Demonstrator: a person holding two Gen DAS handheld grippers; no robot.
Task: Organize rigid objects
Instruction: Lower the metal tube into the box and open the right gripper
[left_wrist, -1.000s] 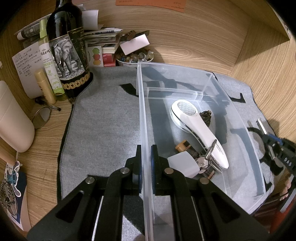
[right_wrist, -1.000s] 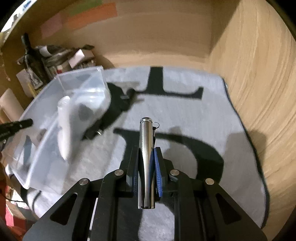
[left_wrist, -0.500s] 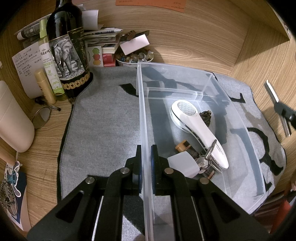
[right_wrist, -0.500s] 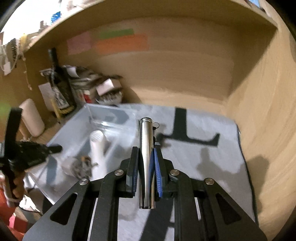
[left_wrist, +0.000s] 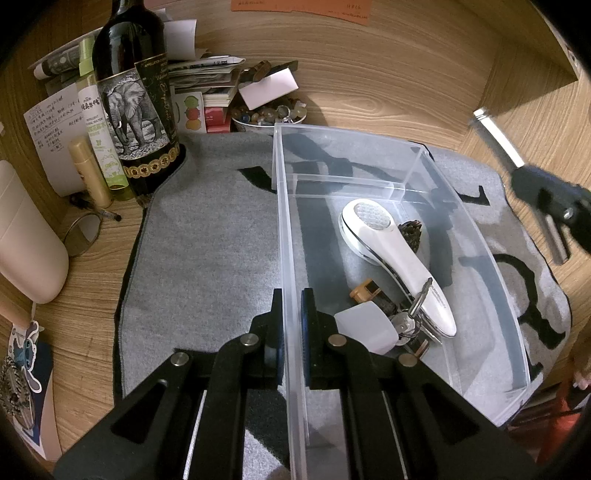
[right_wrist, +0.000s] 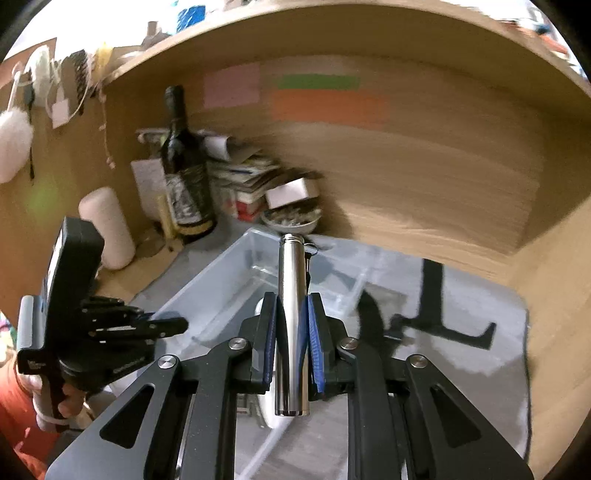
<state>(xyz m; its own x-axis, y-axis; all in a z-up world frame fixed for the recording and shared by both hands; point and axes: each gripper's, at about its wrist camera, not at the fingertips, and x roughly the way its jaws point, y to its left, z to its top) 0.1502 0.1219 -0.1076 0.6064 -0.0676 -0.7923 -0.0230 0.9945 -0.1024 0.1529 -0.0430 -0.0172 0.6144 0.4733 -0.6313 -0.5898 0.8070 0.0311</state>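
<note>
Right gripper (right_wrist: 291, 332) stayed clamped on the metal cylinder (right_wrist: 292, 317), which had risen off the grey mat (left_wrist: 207, 240) and swung over the clear bin (left_wrist: 286, 229), probably for dropping in. Left gripper (left_wrist: 291, 325) kept the bin wall pinched.

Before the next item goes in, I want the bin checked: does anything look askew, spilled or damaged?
Nothing looks spilled or broken. The clear bin sits flat on the grey mat, its wall clamped by the left gripper. Inside, the white handheld device lies diagonally, propped on keys: loose, not damaged. The right gripper holds a metal cylinder straight.
</note>
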